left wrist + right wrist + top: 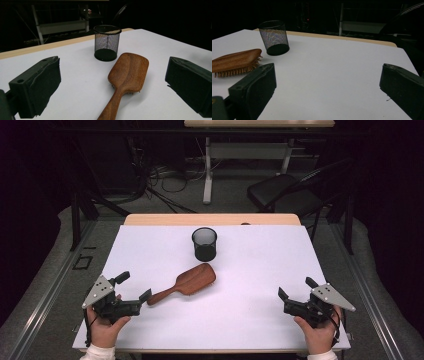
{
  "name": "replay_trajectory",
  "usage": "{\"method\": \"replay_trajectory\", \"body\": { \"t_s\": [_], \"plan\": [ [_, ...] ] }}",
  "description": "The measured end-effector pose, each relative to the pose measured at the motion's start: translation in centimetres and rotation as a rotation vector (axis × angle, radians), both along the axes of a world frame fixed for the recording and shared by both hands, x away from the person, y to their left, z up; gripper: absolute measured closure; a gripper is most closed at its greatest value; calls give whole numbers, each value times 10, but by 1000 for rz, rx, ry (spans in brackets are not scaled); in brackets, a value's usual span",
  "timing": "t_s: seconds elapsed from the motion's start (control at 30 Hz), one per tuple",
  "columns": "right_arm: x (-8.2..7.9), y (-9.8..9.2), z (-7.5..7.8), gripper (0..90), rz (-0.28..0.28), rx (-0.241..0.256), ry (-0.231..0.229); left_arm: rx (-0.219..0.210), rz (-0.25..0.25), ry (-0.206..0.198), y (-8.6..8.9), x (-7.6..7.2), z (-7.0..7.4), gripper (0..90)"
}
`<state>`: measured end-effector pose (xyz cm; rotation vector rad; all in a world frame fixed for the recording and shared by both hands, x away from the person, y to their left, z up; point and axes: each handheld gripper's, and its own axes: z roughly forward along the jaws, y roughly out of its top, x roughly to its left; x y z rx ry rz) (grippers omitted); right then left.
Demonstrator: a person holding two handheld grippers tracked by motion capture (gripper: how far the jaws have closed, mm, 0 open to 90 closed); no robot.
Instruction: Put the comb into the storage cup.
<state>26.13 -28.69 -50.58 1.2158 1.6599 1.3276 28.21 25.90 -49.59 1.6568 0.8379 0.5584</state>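
A wooden paddle hairbrush (186,283) lies bristles down on the white table top (250,285), its handle pointing to the near left. Behind it stands an upright black mesh cup (204,243). My left gripper (134,287) is open, low at the near left, its jaws just short of the handle end. From the left gripper view the hairbrush (126,75) lies between the jaws, with the mesh cup (107,42) beyond. My right gripper (296,292) is open at the near right, holding nothing. Its view has the hairbrush (235,62) at far left and the mesh cup (274,37) behind.
The white sheet covers a wooden table whose far edge (212,219) shows bare. Beyond the table stand a black chair (285,190), a desk frame (240,155) and floor cables (165,180). Metal rails run along both sides of the table.
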Motion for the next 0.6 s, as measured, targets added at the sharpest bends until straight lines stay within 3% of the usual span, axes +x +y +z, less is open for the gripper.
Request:
{"method": "replay_trajectory", "body": {
  "t_s": [0.23,0.4,0.6],
  "plan": [
    [1,0,-1,6,-4,4,2,69,-2,-10,-8,-3,1,2],
    [0,0,-2,10,-7,8,6,81,-9,6,-13,-3,3,2],
    [0,-2,-3,14,-13,3,12,62,3,39,-12,0,5,2]
  ]
}}
